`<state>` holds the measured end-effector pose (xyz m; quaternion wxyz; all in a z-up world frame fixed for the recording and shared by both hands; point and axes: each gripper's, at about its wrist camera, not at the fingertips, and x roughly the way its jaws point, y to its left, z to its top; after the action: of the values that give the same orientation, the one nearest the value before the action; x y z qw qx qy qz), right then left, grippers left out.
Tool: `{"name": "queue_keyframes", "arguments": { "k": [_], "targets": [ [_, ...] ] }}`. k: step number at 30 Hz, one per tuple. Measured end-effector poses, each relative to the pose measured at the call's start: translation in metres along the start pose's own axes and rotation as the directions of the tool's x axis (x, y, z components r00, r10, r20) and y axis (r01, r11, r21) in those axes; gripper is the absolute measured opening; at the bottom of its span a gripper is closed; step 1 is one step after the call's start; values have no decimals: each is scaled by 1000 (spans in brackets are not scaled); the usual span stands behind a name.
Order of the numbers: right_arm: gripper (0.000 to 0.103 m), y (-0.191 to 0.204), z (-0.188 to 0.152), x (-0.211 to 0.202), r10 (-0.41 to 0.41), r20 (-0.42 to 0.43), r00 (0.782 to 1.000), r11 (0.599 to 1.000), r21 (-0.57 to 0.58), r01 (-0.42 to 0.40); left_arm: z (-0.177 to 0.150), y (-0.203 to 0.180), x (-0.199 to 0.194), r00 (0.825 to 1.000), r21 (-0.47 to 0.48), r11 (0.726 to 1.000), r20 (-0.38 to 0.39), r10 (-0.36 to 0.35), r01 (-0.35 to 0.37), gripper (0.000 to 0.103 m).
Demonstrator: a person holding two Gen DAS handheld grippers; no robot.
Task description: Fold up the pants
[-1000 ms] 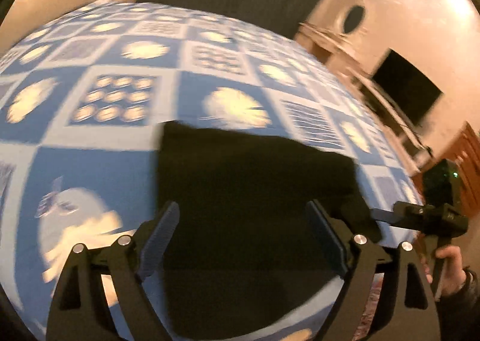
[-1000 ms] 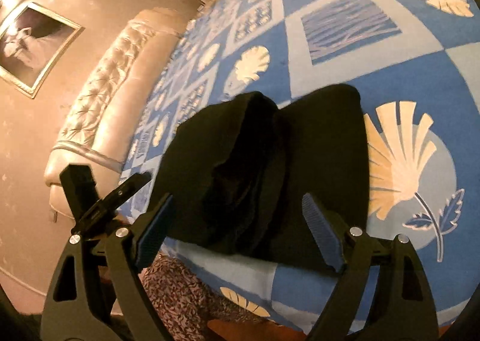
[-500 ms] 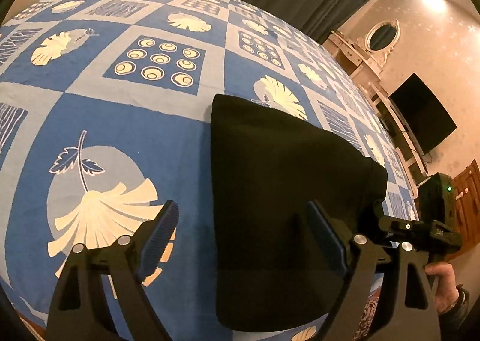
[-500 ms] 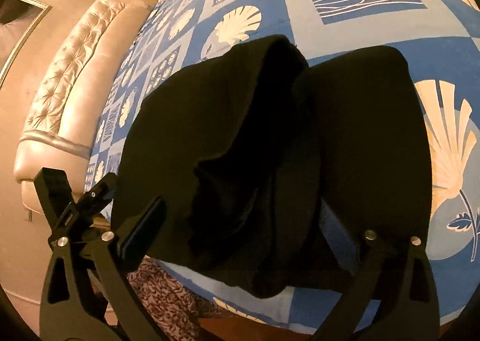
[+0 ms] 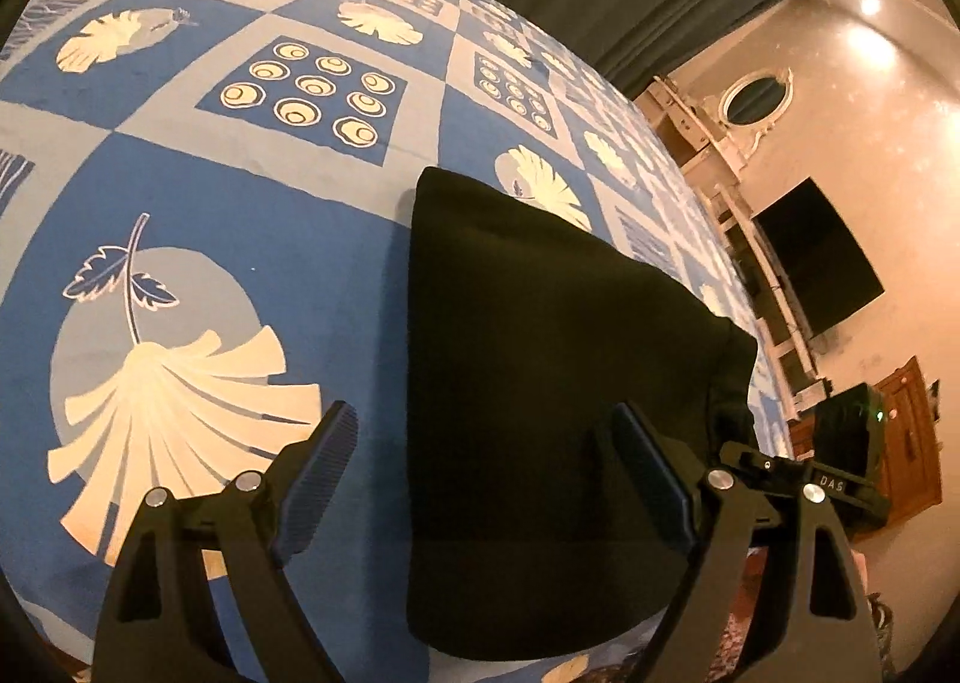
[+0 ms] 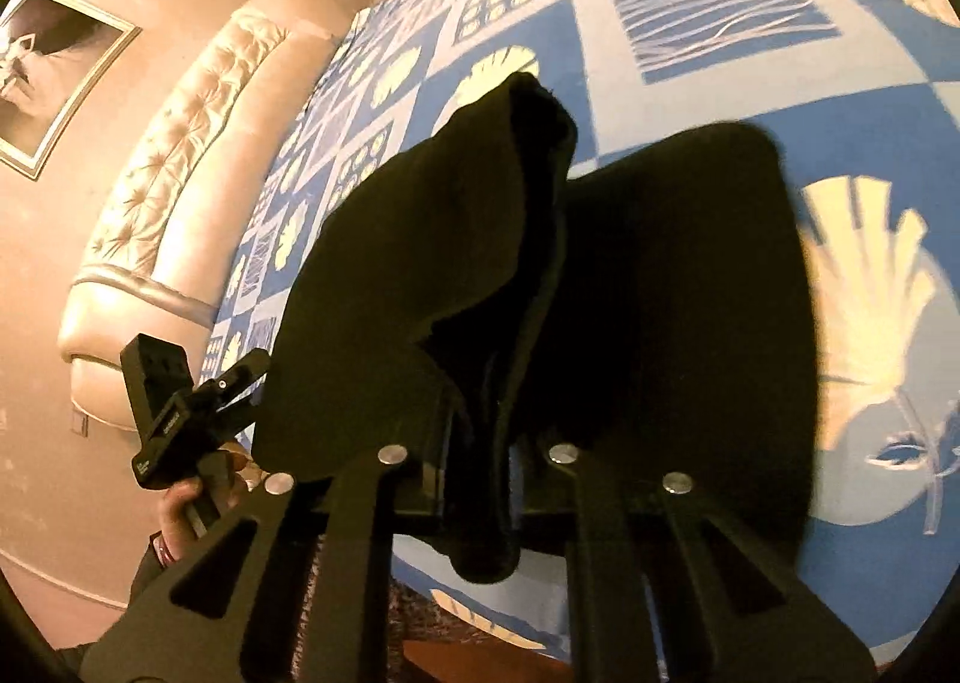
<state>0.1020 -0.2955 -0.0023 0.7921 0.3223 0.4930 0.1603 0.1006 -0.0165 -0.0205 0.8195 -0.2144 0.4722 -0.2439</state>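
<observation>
pants [image 5: 540, 383]: lie folded on the bed [image 5: 240, 215], at its near edge
left gripper [image 5: 486, 479]: over the near edge, one finger over the pants, the other over bare bed to their left
right gripper [image 6: 480, 479]: at the near edge, jaws closed on a raised fold of the pants
headboard [image 6: 174, 191]: along the bed's left edge in the right wrist view

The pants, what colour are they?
The pants are plain black, seen best in the left wrist view.
</observation>
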Motion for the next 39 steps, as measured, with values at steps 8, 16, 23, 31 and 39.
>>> {"name": "queue_keyframes", "arguments": {
  "k": [8, 16, 23, 31, 39],
  "targets": [
    [12, -25, -3, -19, -29, 31, 999, 999, 29, 28, -6, -12, 7, 999, 8, 999, -24, -46, 46, 85],
    [12, -33, -5, -18, -44, 47, 998, 999, 32, 43, -11, -22, 16, 997, 40, 998, -51, -54, 56, 85],
    [12, -40, -5, -16, -30, 43, 999, 999, 42, 28, -14, -28, 19, 998, 86, 996, -56, -28, 32, 85],
    [11, -44, -6, -16, -22, 44, 999, 999, 46, 20, -17, -23, 23, 997, 37, 999, -75, -16, 19, 85],
    [12, -56, -7, -17, 3, 39, 999, 997, 82, -6, -21, -21, 23, 997, 34, 999, -79, -4, 7, 86]
  ]
}}
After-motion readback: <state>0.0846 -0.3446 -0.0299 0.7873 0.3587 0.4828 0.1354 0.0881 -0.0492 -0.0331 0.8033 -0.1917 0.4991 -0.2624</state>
